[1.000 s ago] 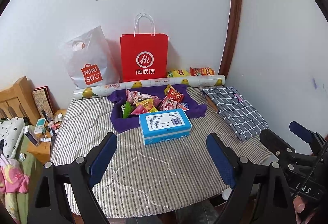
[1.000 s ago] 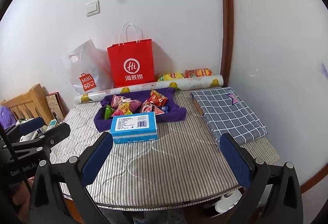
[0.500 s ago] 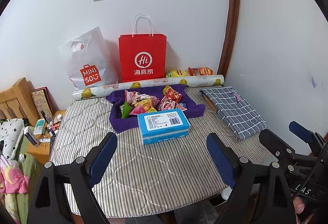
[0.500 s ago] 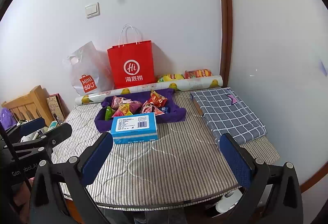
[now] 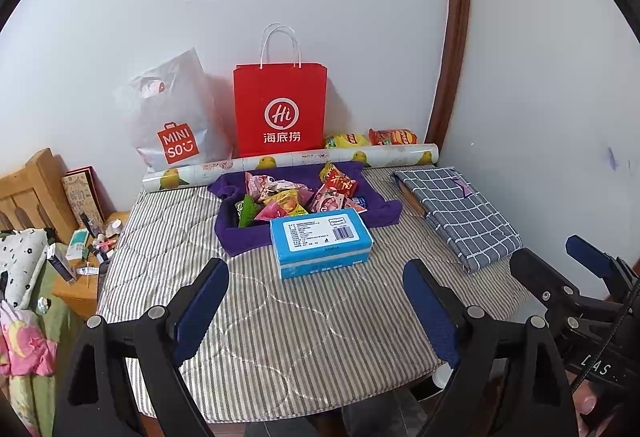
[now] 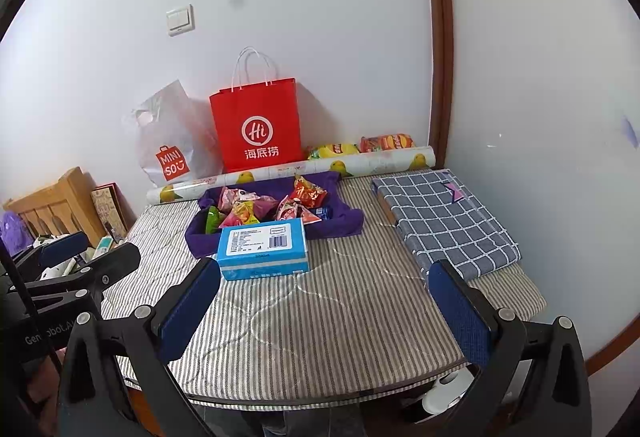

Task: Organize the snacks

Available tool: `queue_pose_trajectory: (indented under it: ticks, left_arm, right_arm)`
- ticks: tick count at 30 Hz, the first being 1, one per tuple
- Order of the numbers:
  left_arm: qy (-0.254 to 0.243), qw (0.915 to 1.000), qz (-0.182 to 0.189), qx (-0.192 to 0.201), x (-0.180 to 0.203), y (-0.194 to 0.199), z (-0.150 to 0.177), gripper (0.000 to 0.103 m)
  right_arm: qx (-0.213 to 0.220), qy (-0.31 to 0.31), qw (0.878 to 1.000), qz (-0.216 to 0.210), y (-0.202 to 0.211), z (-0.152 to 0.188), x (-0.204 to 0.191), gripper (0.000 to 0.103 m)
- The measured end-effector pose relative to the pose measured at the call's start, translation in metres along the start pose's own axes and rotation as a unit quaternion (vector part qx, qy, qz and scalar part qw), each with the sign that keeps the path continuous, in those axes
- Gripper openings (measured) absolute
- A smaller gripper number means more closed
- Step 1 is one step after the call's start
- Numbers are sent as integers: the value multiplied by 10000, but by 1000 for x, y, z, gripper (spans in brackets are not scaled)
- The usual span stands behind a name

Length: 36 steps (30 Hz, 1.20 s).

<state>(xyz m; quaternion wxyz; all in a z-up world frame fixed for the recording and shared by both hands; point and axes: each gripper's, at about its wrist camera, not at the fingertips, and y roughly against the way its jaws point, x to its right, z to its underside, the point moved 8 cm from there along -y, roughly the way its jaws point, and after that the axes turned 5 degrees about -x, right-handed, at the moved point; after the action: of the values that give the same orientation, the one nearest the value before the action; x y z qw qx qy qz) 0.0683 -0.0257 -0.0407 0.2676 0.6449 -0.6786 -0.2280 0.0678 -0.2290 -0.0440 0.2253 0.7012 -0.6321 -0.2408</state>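
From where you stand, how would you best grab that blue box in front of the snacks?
Probably across the short width of the blue box, coming down from above and the near side. It lies flat, long side toward us, with bare striped tabletop around its front and the snack pile close behind it.

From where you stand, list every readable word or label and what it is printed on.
"Hi" and "海底捞": red paper bag.
"MINI SO": white plastic bag.
"LAS", cut off: body of the right hand-held gripper.
"Gen...obot.A", partly hidden: body of the left hand-held gripper.
Blue box label and snack packets: too small to read.
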Motion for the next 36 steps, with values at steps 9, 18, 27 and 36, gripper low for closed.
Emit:
queue_pose_trajectory:
  ticks: [9,18,27,36]
  left_arm:
    - [6,10000,8,-14,-1,0,1,88]
    - [10,10000,10,-14,-2,-1,2,88]
    - [-3,10000,18,-13,1,0,2,88]
    - [-2,10000,20,-18,0,0,2,88]
  right_arm:
    - [2,4,10000,-24,1,2,-2,102]
    - [4,-7,10000,-33,0,2,-3,102]
    - [10,-3,10000,-35,1,1,-3,102]
    - [9,-6,10000,-34,1,1,-3,102]
